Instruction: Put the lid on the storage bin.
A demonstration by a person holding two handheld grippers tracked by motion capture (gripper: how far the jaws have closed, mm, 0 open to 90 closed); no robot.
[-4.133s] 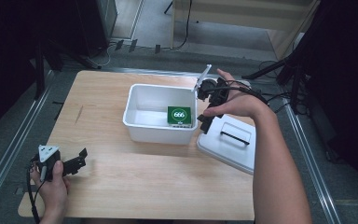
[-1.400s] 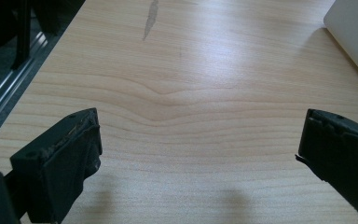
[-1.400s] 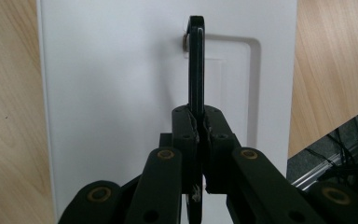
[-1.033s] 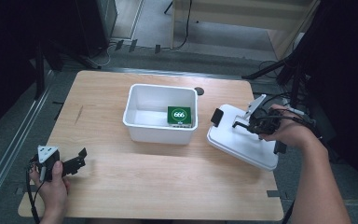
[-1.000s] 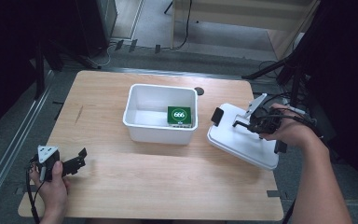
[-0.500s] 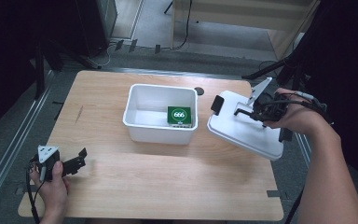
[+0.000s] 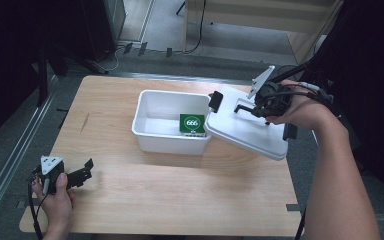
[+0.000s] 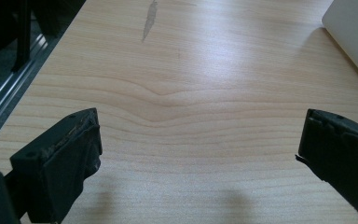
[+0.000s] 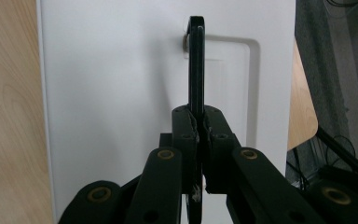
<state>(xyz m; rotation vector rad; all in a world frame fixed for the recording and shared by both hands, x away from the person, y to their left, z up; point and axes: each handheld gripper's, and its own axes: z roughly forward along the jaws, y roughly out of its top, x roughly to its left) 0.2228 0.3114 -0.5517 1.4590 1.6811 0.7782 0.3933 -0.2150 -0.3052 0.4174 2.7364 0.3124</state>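
A white bin [image 7: 150, 131] stands mid-table with a green box marked 666 [image 7: 192, 123] inside it. My right gripper [image 7: 254, 106] is shut on the black handle [image 9: 196, 70] of the white lid [image 7: 245, 129], which hangs tilted in the air, its left edge over the bin's right rim. In the right gripper view the jaws pinch the thin handle edge-on against the lid [image 9: 121, 93]. My left gripper [image 7: 82, 172] rests open near the table's front left corner; its fingers [image 8: 70, 154] stand wide apart over bare wood.
The wooden table [image 7: 170, 200] has free room in front of the bin and along its left side. A metal rail [image 7: 10, 155] runs beside the left edge. Cables and dark furniture lie on the floor beyond the far edge.
The right gripper has lifted the lid off the table and carried it left toward the bin, tilting it. The left gripper has stayed put.
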